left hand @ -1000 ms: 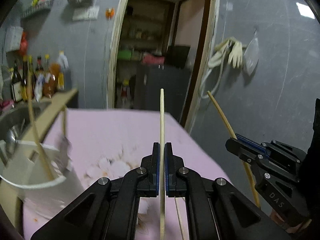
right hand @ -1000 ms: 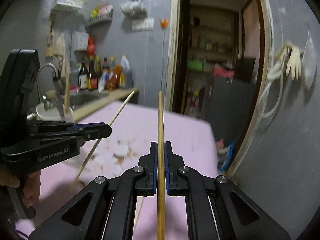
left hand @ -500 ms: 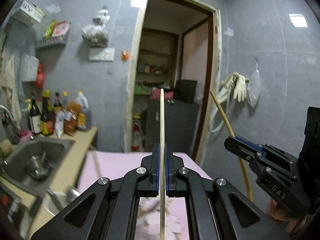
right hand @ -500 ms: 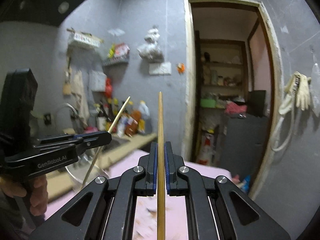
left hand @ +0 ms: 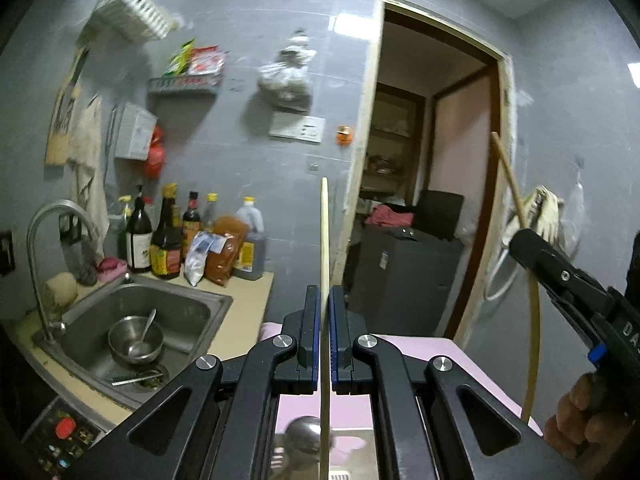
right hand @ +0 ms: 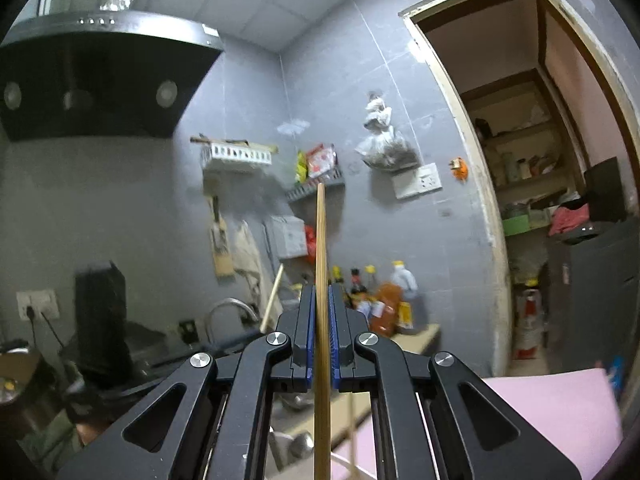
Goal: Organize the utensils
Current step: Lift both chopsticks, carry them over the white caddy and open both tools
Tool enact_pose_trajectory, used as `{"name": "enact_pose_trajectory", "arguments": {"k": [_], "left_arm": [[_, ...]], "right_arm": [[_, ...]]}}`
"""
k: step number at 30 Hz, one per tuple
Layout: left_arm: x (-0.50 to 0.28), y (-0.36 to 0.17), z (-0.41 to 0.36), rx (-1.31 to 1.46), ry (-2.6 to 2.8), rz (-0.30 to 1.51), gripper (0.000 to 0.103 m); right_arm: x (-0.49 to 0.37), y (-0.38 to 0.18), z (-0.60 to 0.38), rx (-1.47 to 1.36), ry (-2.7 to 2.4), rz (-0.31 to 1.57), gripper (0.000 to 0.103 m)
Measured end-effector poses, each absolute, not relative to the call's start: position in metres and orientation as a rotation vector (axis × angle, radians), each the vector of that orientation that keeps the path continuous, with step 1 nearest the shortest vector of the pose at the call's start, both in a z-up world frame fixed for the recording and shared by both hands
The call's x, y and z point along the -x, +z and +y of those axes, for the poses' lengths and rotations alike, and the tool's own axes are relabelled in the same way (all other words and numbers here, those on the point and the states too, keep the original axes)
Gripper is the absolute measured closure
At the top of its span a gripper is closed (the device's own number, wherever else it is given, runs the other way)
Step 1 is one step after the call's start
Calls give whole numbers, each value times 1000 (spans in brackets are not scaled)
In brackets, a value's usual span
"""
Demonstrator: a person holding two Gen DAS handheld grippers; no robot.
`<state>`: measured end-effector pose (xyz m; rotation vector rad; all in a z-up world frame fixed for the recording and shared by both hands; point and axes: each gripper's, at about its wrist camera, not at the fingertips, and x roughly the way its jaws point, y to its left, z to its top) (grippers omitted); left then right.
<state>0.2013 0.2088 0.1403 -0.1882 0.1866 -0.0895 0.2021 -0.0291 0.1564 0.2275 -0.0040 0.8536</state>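
Note:
My left gripper [left hand: 325, 308] is shut on a pale chopstick [left hand: 325, 236] that sticks up and forward toward the grey wall. In the left wrist view my right gripper [left hand: 520, 242] comes in from the right, shut on a darker chopstick [left hand: 509, 176], with a person's hand [left hand: 576, 432] on its grip. Seen from its own camera, the right gripper [right hand: 320, 308] clamps that brown chopstick [right hand: 320, 240] upright. The pale chopstick's tip [right hand: 272, 300] shows just left of it. A white slotted wall basket [right hand: 236, 156] hangs high on the wall ahead.
A steel sink [left hand: 192, 308] with a bowl and spoon [left hand: 136, 340] and a tap [left hand: 40, 240] lies lower left. Sauce bottles [left hand: 168, 240] line the counter. The pink table [left hand: 420, 344] is below, a range hood [right hand: 100, 76] upper left, a doorway [left hand: 432, 200] right.
Both cameras have swung up and left, from the pink table to the wall, sink and shelves. Each gripper has kept its chopstick throughout.

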Motion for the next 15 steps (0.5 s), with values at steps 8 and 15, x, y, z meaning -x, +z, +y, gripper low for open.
{"name": "enact_pose_trajectory", "arguments": {"k": [8,15], "left_arm": [[-216,116,225,239,-94,150,101],[-212,94,219,246,-58,99,101]], "right_arm": [[-219,124,-11,-243,817,-42,99],[-226,107,-9,-235,751,-78,99]]}}
